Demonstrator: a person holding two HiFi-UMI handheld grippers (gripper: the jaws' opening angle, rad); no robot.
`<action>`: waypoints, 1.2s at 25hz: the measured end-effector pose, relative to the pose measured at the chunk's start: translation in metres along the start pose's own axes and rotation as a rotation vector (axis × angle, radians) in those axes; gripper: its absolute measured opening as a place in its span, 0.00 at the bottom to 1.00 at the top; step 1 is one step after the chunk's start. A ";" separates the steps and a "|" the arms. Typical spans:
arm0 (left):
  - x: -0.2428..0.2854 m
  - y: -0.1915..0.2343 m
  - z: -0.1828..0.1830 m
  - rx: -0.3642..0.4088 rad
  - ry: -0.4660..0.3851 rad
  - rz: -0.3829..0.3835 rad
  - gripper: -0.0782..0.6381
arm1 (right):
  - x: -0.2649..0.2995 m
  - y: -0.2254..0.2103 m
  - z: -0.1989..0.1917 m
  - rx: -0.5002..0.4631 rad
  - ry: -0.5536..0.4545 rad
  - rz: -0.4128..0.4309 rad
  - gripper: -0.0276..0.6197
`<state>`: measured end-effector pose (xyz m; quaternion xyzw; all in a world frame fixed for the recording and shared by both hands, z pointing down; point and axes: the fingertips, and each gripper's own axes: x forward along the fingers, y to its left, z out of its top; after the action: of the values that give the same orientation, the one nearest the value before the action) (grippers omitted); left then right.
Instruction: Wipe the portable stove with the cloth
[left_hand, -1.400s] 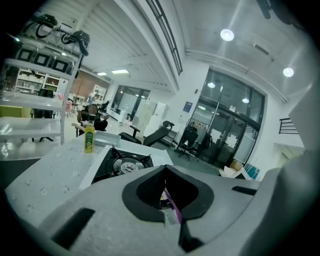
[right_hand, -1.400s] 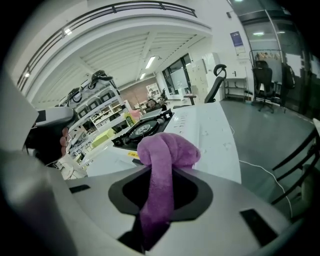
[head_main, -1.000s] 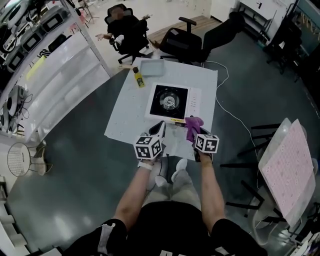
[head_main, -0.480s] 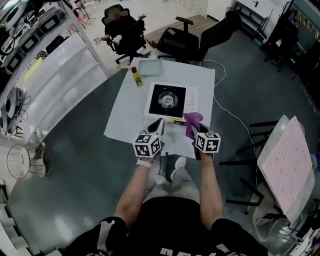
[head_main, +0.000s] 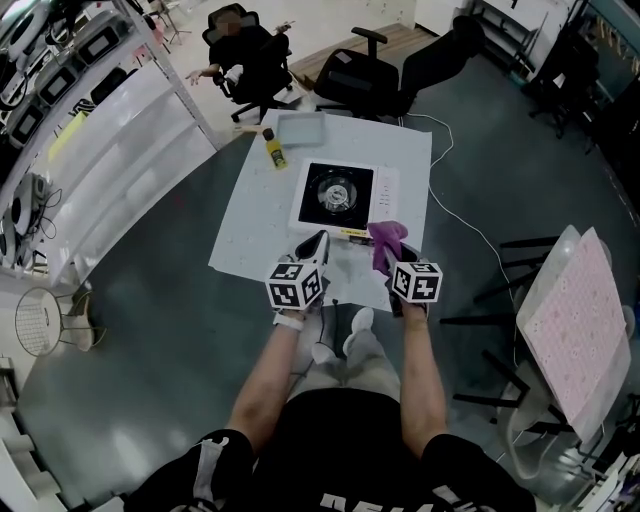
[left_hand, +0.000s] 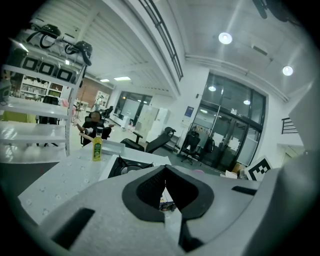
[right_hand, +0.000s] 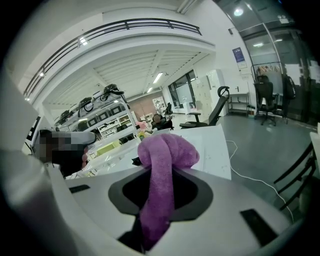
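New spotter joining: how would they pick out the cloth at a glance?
Find the white table with the black-topped portable stove on it. Just in front of the stove's near right corner, the cloth sits pinched in the right gripper. It is the only purple, fuzzy thing there.

Blocked by the left gripper (left_hand: 165, 170) at lower centre of its view — all but a left corner of the portable stove (left_hand: 129, 166). Too small to read: the label on the yellow bottle (left_hand: 97, 149). Lost between the right gripper's (right_hand: 161, 175) jaws at lower centre, the cloth's (right_hand: 167, 150) lower end. Covered by both grippers in the head view — the surface's (head_main: 250, 235) near edge.
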<state>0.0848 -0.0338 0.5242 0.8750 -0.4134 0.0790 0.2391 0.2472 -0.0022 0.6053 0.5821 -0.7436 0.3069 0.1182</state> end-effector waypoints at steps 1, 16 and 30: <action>0.001 -0.001 0.000 -0.005 0.000 -0.001 0.12 | 0.000 -0.001 -0.002 0.001 0.003 -0.001 0.18; 0.016 -0.014 -0.026 0.070 0.068 -0.036 0.12 | 0.013 -0.044 -0.058 0.046 0.118 -0.085 0.18; 0.039 -0.003 -0.049 0.080 0.132 -0.031 0.12 | 0.044 -0.065 -0.078 0.073 0.214 -0.162 0.18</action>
<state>0.1155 -0.0356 0.5790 0.8830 -0.3799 0.1490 0.2320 0.2810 0.0006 0.7107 0.6081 -0.6658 0.3834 0.1999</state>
